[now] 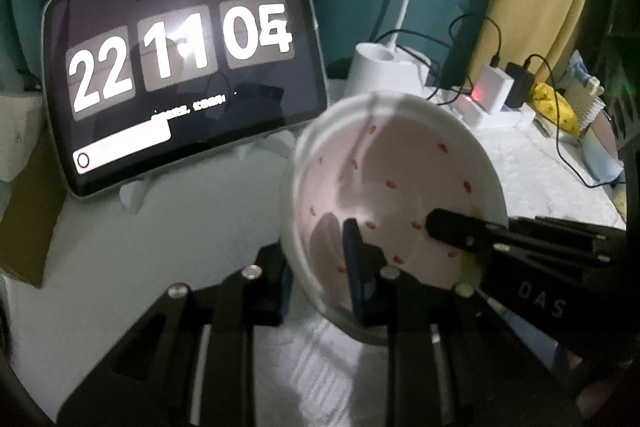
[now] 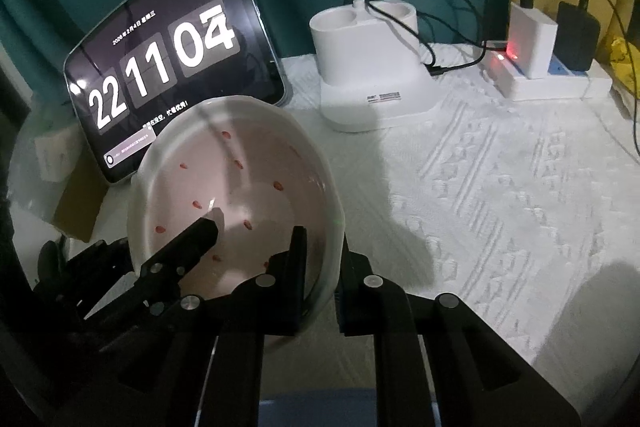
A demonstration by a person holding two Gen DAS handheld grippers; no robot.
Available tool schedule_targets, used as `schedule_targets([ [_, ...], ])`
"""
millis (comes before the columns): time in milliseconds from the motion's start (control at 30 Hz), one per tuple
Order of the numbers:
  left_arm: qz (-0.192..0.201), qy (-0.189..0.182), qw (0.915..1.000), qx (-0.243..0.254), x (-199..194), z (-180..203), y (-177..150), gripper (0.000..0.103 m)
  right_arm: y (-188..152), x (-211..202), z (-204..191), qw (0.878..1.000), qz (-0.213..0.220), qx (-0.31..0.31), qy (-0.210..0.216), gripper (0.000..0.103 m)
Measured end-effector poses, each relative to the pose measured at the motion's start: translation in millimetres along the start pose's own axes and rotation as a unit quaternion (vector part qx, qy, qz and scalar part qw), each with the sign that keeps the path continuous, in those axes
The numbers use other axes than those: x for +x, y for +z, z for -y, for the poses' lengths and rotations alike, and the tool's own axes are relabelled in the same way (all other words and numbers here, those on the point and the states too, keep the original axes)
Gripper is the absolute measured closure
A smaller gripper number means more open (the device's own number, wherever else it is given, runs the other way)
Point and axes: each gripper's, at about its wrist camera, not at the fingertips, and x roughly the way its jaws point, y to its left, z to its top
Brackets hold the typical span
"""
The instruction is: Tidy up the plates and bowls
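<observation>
Tablet (image 2: 172, 67) propped upright at rear left, screen showing a flip clock. White lamp base (image 2: 372, 67) stands right of it on a white textured cloth (image 2: 500, 187). White power strip (image 2: 552, 83) at rear right, adapters plugged in, red light lit

A white textured cloth (image 2: 500, 195) with a raised woven pattern is spread over the tabletop. On it, a tablet (image 2: 168, 67) showing a flip clock is propped at the back left, with a white lamp base (image 2: 372, 75) just beside it to the right. Further right, a white power strip (image 2: 552, 87) is laid, with a white charger (image 2: 534, 35) and a black adapter (image 2: 578, 35) plugged in.
</observation>
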Motion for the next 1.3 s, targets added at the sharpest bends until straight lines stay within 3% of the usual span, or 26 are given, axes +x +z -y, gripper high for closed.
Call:
schedule_targets([
  [600,0.046,-0.018,0.9983,0.031,-48,27,-12,0.08,-15,-57,3,0.999,0.045,0.002,-0.019,0.09],
  [1300,0.065,-0.029,0.997,0.031,-94,62,-26,0.08,-49,-111,12,0.996,0.084,0.013,-0.025,0.09],
])
